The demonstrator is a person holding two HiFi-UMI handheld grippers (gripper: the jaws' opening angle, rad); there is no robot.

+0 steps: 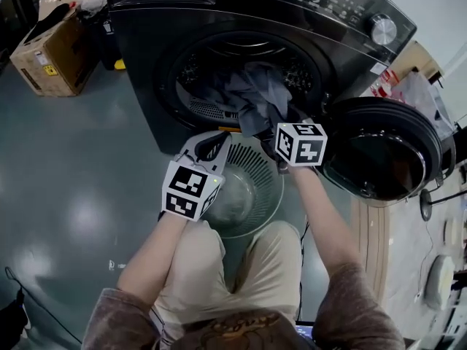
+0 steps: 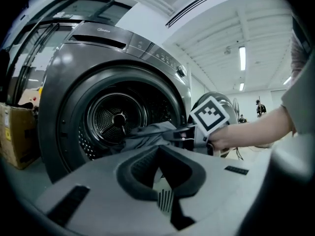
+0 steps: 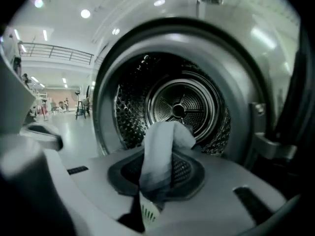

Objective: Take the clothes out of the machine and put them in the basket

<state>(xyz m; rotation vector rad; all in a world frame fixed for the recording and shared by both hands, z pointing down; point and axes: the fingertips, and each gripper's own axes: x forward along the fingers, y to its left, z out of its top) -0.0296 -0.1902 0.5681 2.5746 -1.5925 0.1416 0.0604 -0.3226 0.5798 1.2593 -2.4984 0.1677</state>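
Your right claw (image 1: 280, 122) is clamped on the crumpled grey cloth (image 1: 252, 93). In the right gripper view a fold of it stands pinched between the pads. The rest of the cloth spills out of the round drum opening (image 1: 191, 70) of the dark grey front-loading washing machine (image 1: 146, 35) and hangs over the opening's lower rim.

Your left claw (image 1: 211, 145) has its jaws drawn together with nothing between them. It hovers above the near-left rim of the round pale plastic basket with slotted walls (image 1: 267, 175).

That basket stands on the floor just below the opening's lip, between your knees and the machine, and its mouth is open under the hanging cloth.

On your right, the round dark glass door (image 1: 379, 152) is swung fully open and its edge sits close to your right forearm. On your left, the glossy grey floor (image 1: 80, 181) lies bare, and the brown cardboard box (image 1: 51, 49) is well apart.
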